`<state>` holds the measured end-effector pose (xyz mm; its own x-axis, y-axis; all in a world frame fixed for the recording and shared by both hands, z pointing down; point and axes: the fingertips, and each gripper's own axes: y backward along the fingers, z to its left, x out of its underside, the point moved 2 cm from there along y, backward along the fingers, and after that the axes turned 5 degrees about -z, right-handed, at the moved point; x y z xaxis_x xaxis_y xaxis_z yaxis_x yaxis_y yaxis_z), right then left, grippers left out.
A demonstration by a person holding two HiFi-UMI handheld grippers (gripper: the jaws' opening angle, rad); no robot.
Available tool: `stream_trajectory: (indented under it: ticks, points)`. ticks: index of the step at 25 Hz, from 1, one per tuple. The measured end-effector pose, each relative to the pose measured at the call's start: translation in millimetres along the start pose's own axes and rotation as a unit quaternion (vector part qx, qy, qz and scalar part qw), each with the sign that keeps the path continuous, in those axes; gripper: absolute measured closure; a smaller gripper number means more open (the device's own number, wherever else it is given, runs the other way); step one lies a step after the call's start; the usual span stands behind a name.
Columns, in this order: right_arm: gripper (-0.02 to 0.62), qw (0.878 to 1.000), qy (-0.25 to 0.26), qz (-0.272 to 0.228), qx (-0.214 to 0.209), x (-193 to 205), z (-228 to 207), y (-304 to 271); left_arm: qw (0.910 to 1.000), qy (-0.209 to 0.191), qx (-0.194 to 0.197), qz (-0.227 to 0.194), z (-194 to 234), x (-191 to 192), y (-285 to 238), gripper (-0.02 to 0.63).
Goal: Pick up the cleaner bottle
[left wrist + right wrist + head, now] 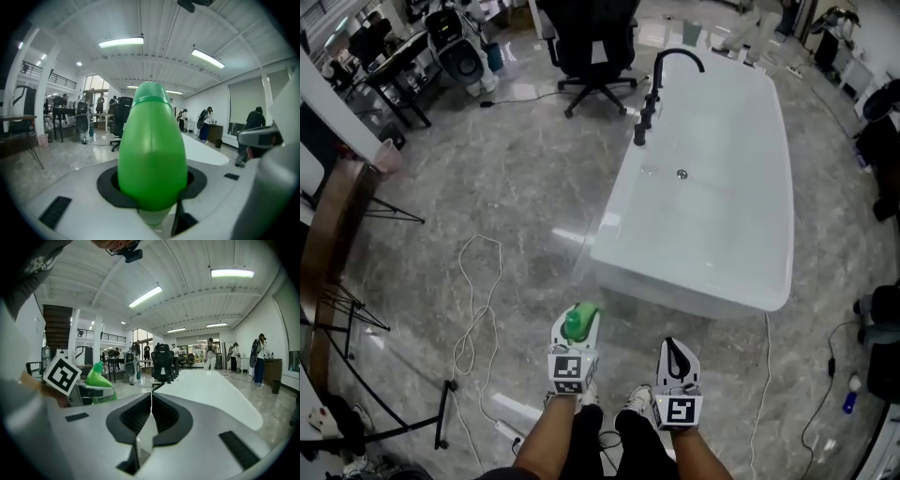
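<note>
The cleaner bottle (151, 150) is clamped between the jaws of the left tool (579, 328). Its green body fills the gap and its narrow end points ahead of the tool, towards the white bathtub (741, 234) beyond. Just beside it, the right tool (151, 416) has its jaws pressed together on nothing. To do the pick-up well, I judge the squeeze should be even on the rounded, probably slippery body, the wrist steady so the bottle cannot pivot, and the empty tool held apart.

Grey marble floor (487, 187) — white bathtub (712, 187), black office chair (591, 47).
</note>
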<state>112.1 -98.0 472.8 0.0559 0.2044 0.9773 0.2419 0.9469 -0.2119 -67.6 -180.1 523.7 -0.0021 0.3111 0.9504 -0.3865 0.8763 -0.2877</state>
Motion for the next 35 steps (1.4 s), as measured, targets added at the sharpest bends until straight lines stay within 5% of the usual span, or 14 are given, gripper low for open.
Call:
stream_trajectory:
  ticks: [4, 12, 24, 35]
  points:
    - [0.578, 0.999, -0.007, -0.038, 0.019, -93.4, -38.4, 3.4, 0.9992, 0.000, 0.019, -0.035, -32.9, -106.4, -4.1, 0.426]
    - [0.578, 0.994, -0.008, -0.093, 0.063, -178.1, -88.8, 84.1, 0.9989, -0.007, 0.036, -0.030, -113.9, -182.2, 55.2, 0.426]
    - [0.578, 0.989, 0.014, -0.115, 0.095, -239.6, -118.5, 106.4, 0.9957, -0.018, 0.086, -0.031, -164.5, -241.0, 63.9, 0.426]
    - [0.578, 0.982, 0.015, -0.119, 0.146, -269.7, -118.4, 82.6, 0.9863, -0.059, 0.146, -0.048, -155.2, -282.3, 42.6, 0.426]
